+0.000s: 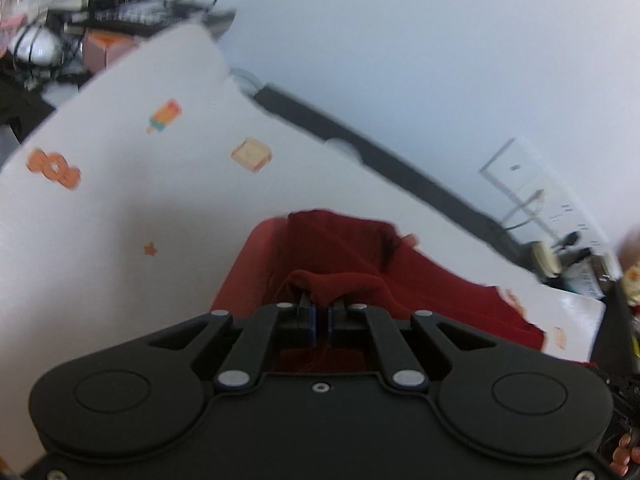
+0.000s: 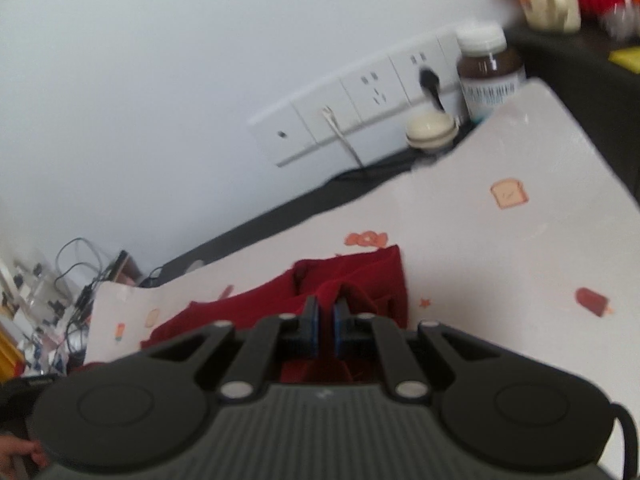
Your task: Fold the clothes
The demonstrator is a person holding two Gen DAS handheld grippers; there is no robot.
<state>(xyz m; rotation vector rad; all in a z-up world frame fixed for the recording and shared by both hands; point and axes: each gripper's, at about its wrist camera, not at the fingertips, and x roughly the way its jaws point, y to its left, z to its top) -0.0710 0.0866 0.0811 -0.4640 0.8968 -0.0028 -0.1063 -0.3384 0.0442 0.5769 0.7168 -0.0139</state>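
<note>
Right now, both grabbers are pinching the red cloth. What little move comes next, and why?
Probably carry the pinched edge forward over the rest of the red cloth. The left gripper and right gripper each have their fingers shut on a lifted fold, while the remainder lies bunched on the patterned table cover, not yet folded flat.

Plain white wall [image 2: 160, 80] behind everything, with a row of white sockets [image 2: 360, 96] on it. The table [image 1: 120, 220] wears a white cloth printed with little toast and popsicle pics. Cables and clutter [image 1: 60, 20] sit off at the far end.
</note>
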